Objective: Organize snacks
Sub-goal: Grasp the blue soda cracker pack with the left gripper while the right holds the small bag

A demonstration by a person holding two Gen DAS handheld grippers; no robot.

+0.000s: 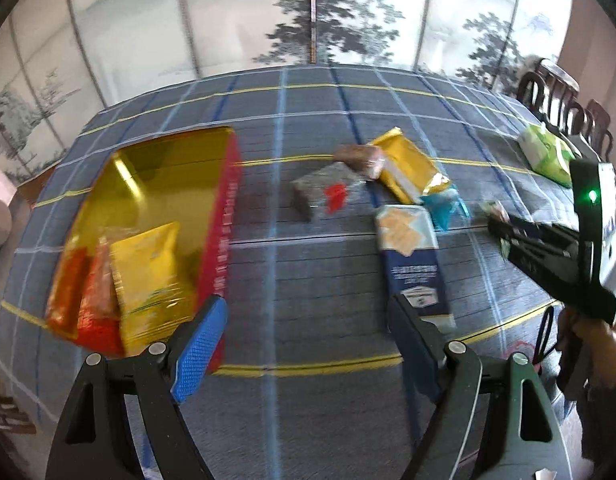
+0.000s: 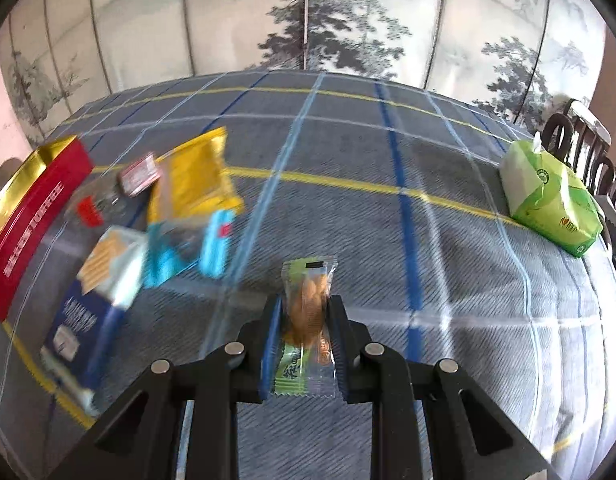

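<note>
The right tongs (image 2: 303, 320) are clenched on a small clear snack packet (image 2: 308, 304) with green printed ends and a tan biscuit or nut filling. The packet stands between the pads with its long axis running along the fingers, far end projecting past the tips, near end back toward the hinge. It is held clear of the plaid-covered table (image 2: 428, 240).

The left tongs (image 1: 303, 332) are released, spread wide with nothing between the pads.

The red box (image 1: 223, 232) with gold lining lies to the left of the held packet, on the far side of the loose snack pile. It already contains a yellow bag (image 1: 147, 276) and red-orange packets (image 1: 91, 292). The left tongs are the nearer to it; the right tongs must carry leftward across the pile.

The pile comprises a blue cracker box (image 1: 412, 256), a yellow pouch (image 1: 408, 164), a teal packet (image 1: 442, 206) and, apparently, two blurred smaller packs. A green tissue pack (image 2: 548, 200) lies well apart at far right.
</note>
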